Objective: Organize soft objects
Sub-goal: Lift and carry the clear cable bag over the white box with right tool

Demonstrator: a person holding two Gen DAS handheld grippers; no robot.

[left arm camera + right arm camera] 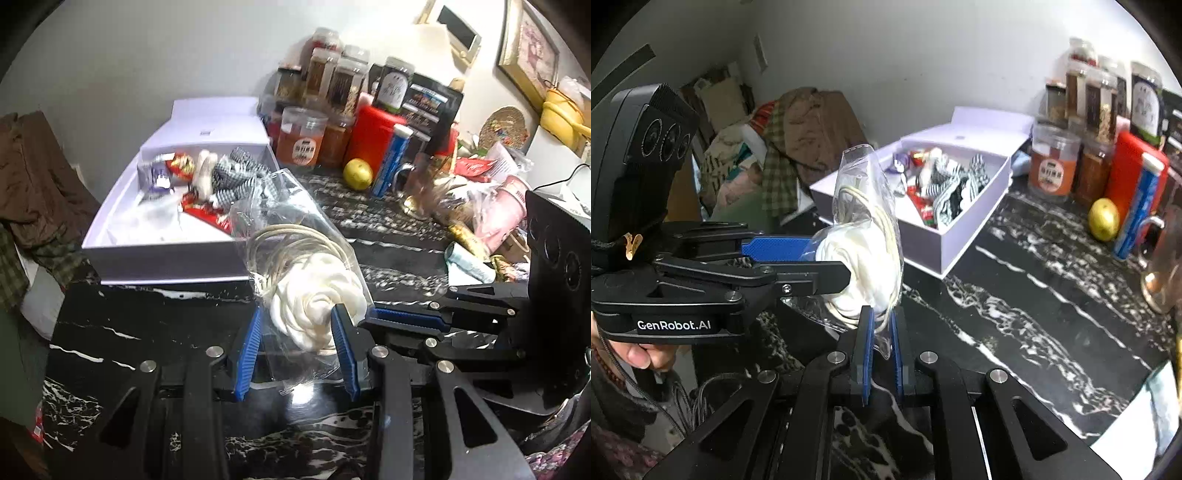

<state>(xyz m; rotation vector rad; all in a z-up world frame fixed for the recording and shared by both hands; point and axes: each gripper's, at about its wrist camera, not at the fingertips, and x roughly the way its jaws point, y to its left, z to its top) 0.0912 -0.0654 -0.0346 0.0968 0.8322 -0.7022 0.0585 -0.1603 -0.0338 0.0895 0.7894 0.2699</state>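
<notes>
A clear plastic bag (pixel 295 236) holds a white fabric flower (pixel 317 306) with cream cord. My left gripper (pixel 297 325) is shut on the flower through the bag. In the right wrist view the bag (pixel 866 206) stands upright, and my right gripper (pixel 881 325) is shut on its lower edge. The left gripper (pixel 820 258) comes in from the left there and pinches the flower (pixel 860 266). The right gripper's fingers (pixel 406 319) show at the right of the left wrist view. An open white box (pixel 166 258) behind holds checked fabric pieces (pixel 240 177) and small wrapped items.
The black marble table (pixel 1015 314) carries jars (pixel 303 140), a red box (pixel 373 136), a yellow fruit (pixel 357 173), a blue tube (pixel 391 158) and a glass mug (pixel 417 192). More clutter lies at the right (pixel 491 206). Clothes are piled at the left (pixel 33 192).
</notes>
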